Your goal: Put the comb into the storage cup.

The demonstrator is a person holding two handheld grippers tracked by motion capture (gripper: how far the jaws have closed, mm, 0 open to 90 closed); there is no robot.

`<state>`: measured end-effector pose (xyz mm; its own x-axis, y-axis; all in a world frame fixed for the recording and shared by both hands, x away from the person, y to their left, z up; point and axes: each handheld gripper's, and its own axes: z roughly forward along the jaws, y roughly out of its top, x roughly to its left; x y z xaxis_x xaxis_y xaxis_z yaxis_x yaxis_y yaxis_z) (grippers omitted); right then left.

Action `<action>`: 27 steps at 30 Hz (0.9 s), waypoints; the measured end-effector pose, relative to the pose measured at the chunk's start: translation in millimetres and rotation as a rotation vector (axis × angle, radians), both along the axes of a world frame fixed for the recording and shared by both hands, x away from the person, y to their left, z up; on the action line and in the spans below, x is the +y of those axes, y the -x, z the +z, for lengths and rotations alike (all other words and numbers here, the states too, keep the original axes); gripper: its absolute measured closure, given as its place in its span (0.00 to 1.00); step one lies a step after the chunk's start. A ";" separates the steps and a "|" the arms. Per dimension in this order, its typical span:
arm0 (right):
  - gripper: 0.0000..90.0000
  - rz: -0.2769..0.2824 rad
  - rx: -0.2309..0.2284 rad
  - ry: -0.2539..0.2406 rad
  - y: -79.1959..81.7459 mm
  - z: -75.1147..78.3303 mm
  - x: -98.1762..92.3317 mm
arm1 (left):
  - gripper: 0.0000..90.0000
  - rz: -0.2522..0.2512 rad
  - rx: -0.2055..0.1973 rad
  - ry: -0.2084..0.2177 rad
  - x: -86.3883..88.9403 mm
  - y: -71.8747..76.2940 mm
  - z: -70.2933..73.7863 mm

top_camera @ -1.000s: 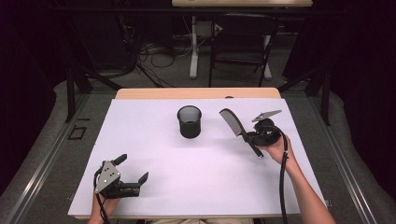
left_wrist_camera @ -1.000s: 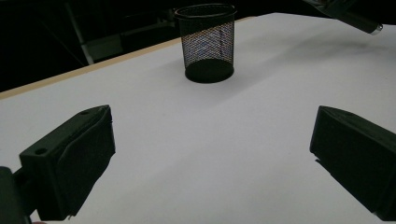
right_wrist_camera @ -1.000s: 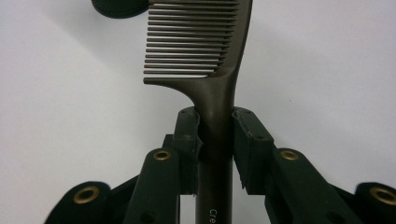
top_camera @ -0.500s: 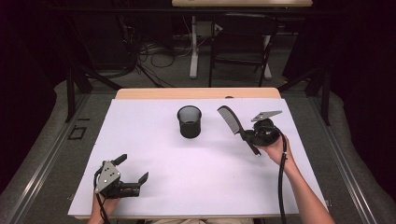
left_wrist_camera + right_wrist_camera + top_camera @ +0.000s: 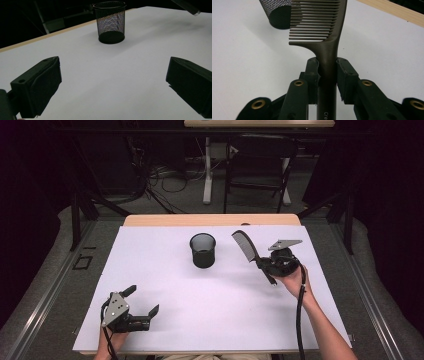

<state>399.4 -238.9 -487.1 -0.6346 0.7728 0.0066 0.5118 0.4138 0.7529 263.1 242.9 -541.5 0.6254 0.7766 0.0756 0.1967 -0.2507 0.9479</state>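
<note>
Two grippers in your hands. Your right gripper (image 5: 265, 265) has its jaws clamped on the handle of a dark comb (image 5: 243, 244), lifted above the white table (image 5: 210, 295), just right of the mesh cup (image 5: 203, 250). Your left gripper (image 5: 142, 302) rests near the front edge, jaws spread wide, gripping nothing.

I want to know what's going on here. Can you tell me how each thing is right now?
Comb: held by its handle, lifted off the table, teeth end toward the cup.
Mesh pen cup: upright on the white table, looks empty.
Right gripper: shut on the comb.
Left gripper: open, holding nothing, low over the table's near edge.
Table: covered in white.
</note>
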 end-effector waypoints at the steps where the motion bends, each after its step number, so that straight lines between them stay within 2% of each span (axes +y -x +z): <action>1: 0.81 -0.001 -0.003 -0.002 0.1 -0.1 0.3 | 0.00 -0.001 0.000 0.000 -0.1 0.0 0.0; 16: 0.81 0.005 -0.045 -0.019 3.2 -0.1 8.4 | 0.00 -0.002 -0.001 -0.001 0.2 -0.1 -0.1; 27: 0.81 -0.004 -0.099 -0.051 5.9 4.2 9.2 | 0.00 -0.001 -0.001 0.001 0.4 -0.3 -0.4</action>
<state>393.5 -229.6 -482.9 -0.6307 0.7759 -0.0161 0.4357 0.3713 0.8199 263.4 243.3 -541.8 0.6259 0.7762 0.0755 0.1958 -0.2501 0.9482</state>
